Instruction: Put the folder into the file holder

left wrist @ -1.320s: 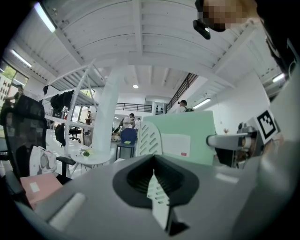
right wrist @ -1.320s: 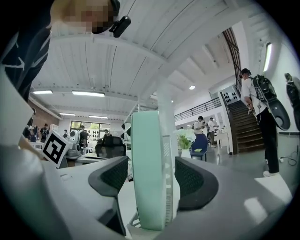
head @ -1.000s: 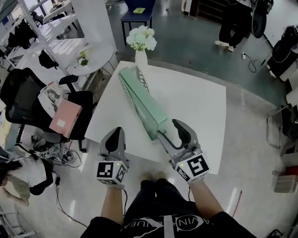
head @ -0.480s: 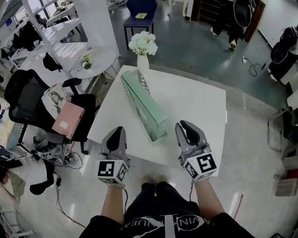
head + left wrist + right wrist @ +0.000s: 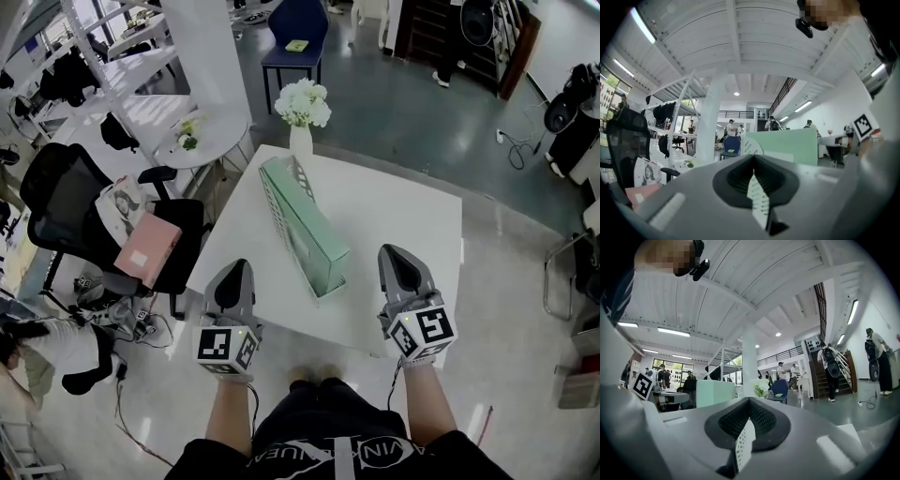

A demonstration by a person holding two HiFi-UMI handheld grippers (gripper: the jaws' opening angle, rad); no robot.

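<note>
Flanking the folder point(image 5: 314, 234) at table point(image 5: 403, 216) edge — left gripper point(image 5: 234, 272), right gripper point(image 5: 401, 258), closed.

A white square surface point(image 5: 412, 234) stands on a glossy grey floor point(image 5: 394, 103). To its left is a black office chair point(image 5: 52, 192). Farther off are a round white table point(image 5: 225, 122), a white column point(image 5: 202, 47) and a blue chair point(image 5: 298, 28). Strip lights point(image 5: 675, 332) line the white ceiling point(image 5: 754, 282).

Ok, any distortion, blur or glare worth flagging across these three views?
Head view: sharp, evenly lit, edges bowed, the white table bright with little texture. Left gripper view: heavy fisheye, black corners, the left gripper soft up close. Right gripper view: same fisheye, ceiling strips glaring.
</note>
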